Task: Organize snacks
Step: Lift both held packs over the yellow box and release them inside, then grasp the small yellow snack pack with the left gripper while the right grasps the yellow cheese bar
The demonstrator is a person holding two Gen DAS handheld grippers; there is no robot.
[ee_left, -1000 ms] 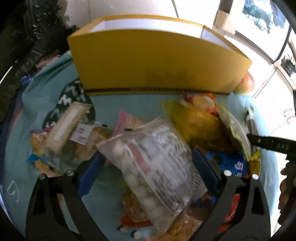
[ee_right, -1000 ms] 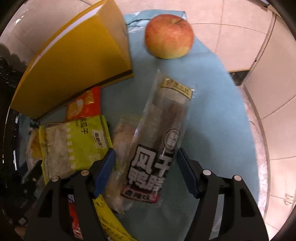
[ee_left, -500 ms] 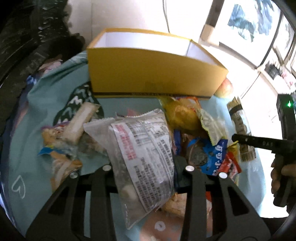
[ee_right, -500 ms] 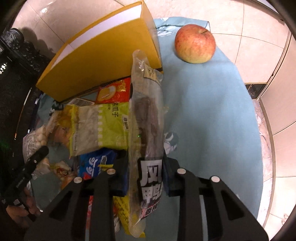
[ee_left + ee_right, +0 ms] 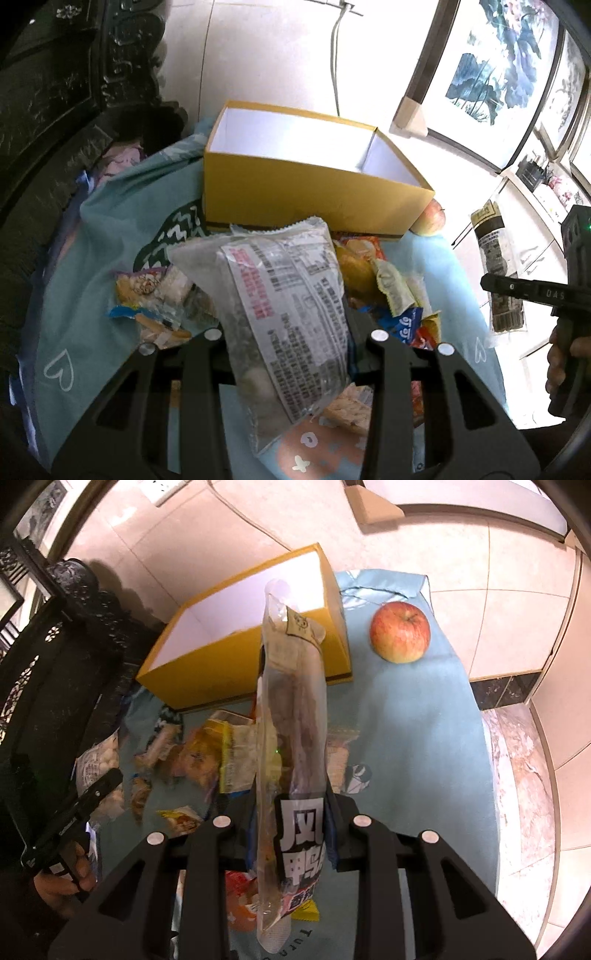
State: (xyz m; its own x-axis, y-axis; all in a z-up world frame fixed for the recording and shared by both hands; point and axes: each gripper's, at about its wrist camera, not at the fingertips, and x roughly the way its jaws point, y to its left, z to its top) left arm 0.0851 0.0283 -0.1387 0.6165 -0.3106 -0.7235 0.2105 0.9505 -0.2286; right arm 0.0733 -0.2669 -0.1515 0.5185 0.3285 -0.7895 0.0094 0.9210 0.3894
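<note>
On the left, your left gripper [image 5: 291, 332] is clamped on a clear bag of pale round sweets [image 5: 284, 314], its printed label facing up, and the bag hangs clear of the teal cloth [image 5: 92, 258] rather than lying on it. Beyond it stands the yellow box [image 5: 295, 188], open-topped, and as far as its white interior shows it holds nothing, so I judge the sorting as barely begun: two packets are in hand and none is in the box. The loose heap of snacks [image 5: 384, 284] lies on the cloth between you and the box, and all of that is left to move. Further right, your right gripper [image 5: 291, 823] is pinched narrow on a long clear packet of dark dried meat [image 5: 291, 716], held by its lower printed end so that it stands upright in front of the box. The apple [image 5: 400, 631] sits on the cloth just beside the box's right-hand end, untouched. Some things you cannot read here: the near floor of the box is hidden behind its front wall in both views; the packets under the two held bags are covered, so their number is unclear; the small print on the labels is too blurred to make out; and the cloth's near edge is cut off by the gripper bodies.
</note>
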